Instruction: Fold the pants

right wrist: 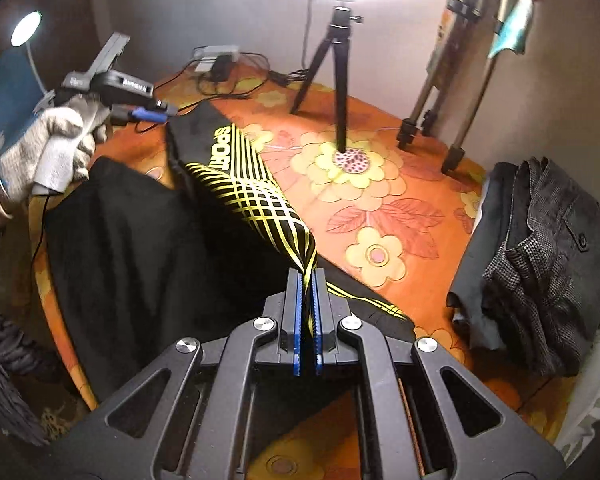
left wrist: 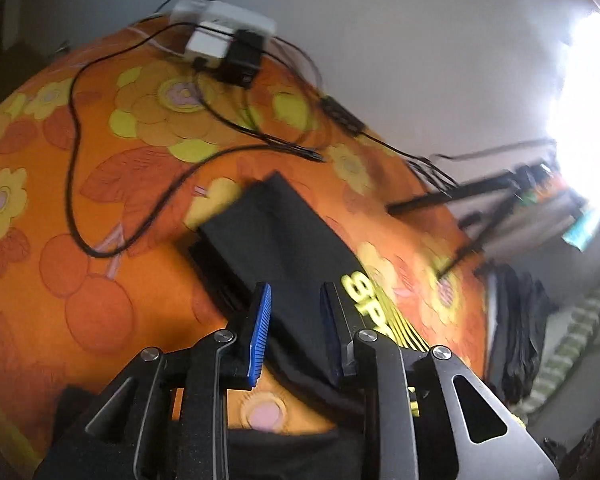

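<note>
Pants [right wrist: 256, 208] in right tool [right wrist: 307, 320]

A black tripod [right wrist: 337, 80] stands on the floral cloth [right wrist: 380, 216] near piled clothes [right wrist: 540, 260].

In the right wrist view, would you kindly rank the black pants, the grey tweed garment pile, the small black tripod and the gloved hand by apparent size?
1. Black pants, by far the largest.
2. Grey tweed garment pile.
3. Small black tripod and gloved hand: they look alike, and the hand is nearer the camera, so I will not rank them.
</note>
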{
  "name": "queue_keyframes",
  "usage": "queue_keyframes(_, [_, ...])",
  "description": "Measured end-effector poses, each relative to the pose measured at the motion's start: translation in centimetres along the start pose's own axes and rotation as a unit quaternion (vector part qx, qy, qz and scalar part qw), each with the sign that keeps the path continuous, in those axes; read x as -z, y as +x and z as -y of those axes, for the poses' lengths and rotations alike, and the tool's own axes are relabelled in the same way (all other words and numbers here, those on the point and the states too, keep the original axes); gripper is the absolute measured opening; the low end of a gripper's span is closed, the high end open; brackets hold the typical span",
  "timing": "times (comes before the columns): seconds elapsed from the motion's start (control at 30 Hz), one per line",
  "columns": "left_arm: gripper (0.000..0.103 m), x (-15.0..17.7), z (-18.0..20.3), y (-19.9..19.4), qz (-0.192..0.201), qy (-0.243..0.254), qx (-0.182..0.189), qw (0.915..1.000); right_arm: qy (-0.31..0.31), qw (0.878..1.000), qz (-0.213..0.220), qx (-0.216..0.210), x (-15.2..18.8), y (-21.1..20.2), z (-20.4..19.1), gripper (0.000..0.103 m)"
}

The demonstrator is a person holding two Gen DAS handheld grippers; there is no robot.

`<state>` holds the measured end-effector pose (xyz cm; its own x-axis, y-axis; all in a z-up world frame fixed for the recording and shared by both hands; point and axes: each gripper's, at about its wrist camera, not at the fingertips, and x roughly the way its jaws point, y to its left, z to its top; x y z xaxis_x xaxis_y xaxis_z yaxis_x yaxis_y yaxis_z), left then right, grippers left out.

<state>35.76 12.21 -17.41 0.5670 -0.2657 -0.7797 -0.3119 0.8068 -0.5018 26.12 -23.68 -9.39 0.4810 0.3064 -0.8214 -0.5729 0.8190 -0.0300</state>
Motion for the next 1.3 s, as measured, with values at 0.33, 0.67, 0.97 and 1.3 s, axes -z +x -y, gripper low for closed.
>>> queue_keyframes(0.33, [0.024, -0.8, -2.4, 2.1, 0.007, -0.041, -0.016, 0.9990, -0.002, 1.000, -0.002, -0.001, -0.2, 1.3, 0.6, 0.006])
queue_keyframes(0.67, [0.024, -1.2, -2.3, 3.6, 0.017, -0.049, -0.015, 0.9985, -0.004, 1.000, -0.008, -0.007, 0.0, 1.5, 0.7, 0.006])
queue_keyframes(0.97, [0.000, -0.8, -2.5, 3.9, 0.070, -0.054, -0.015, 0.9960, -0.009, 1.000, -0.015, -0.005, 0.5, 1.7, 0.6, 0.006])
queue_keyframes(1.3, [0.000, -0.8, -2.2, -4.0, 0.117, -0.037, 0.022, 0.9922, -0.017, 1.000, -0.006, 0.003, 0.6, -0.4, -0.8, 0.006])
